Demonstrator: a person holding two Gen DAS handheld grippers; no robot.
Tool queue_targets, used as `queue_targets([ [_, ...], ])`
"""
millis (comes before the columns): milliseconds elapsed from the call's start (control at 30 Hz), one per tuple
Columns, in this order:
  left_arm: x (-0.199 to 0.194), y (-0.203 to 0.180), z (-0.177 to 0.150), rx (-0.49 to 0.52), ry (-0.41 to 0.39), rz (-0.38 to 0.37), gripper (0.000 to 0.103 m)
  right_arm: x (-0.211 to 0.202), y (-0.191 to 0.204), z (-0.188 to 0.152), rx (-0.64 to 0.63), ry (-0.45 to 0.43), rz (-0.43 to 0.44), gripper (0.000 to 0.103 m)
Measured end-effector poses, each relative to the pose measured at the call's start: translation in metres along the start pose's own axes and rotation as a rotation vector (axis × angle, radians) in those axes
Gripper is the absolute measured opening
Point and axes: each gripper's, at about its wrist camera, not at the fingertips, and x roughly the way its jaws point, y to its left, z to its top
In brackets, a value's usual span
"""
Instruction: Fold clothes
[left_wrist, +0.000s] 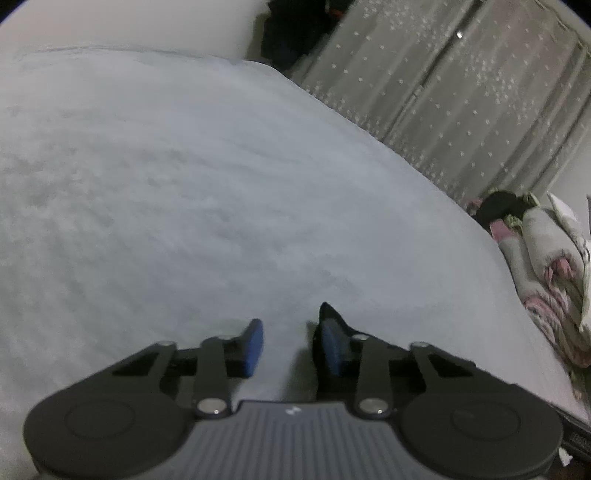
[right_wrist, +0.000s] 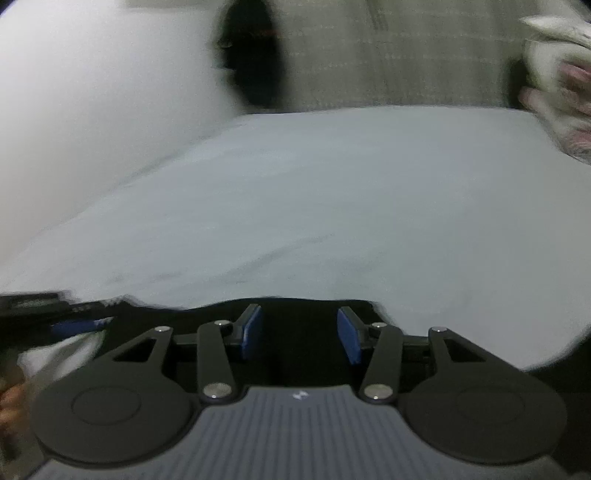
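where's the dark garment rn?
Right wrist view: the dark garment lies on the pale bed at the near edge, under and between the open right gripper. Left wrist view: a dark tip of it shows beside the left gripper.

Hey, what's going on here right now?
A person is working over a bed covered in a pale sheet with a gripper in each hand. The left gripper and the right gripper are both open. A dark garment lies under them at the near edge. A pile of bedding sits at the far side.
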Motion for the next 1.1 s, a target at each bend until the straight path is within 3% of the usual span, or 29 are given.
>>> queue_targets([
  [133,-0.007,-0.005,0.007,0.043,0.053,-0.028,0.031,-0.008,0.035,-0.004,-0.164,0.036,0.248,0.046],
  [333,-0.023,-0.017,0.009,0.138,0.119,-0.039,0.031,0.003,0.076,-0.019,-0.338,0.141,0.404,0.036],
  [533,-0.036,-0.016,0.01,0.177,0.154,-0.091,0.031,0.015,0.086,-0.026,-0.401,0.207,0.414,0.036],
  [733,-0.03,-0.021,0.004,0.181,0.099,-0.241,0.031,0.023,0.097,-0.033,-0.422,0.225,0.407,0.035],
  [800,-0.018,-0.018,0.001,0.148,0.122,-0.27,0.031,0.028,0.1,-0.035,-0.418,0.226,0.399,0.035],
  [967,0.0,-0.01,-0.003,0.127,0.148,-0.127,0.031,0.033,0.105,-0.04,-0.389,0.21,0.423,0.036],
  [1100,-0.006,-0.008,0.0,0.095,0.107,-0.123,0.034,0.027,0.101,-0.033,-0.342,0.19,0.487,0.036],
])
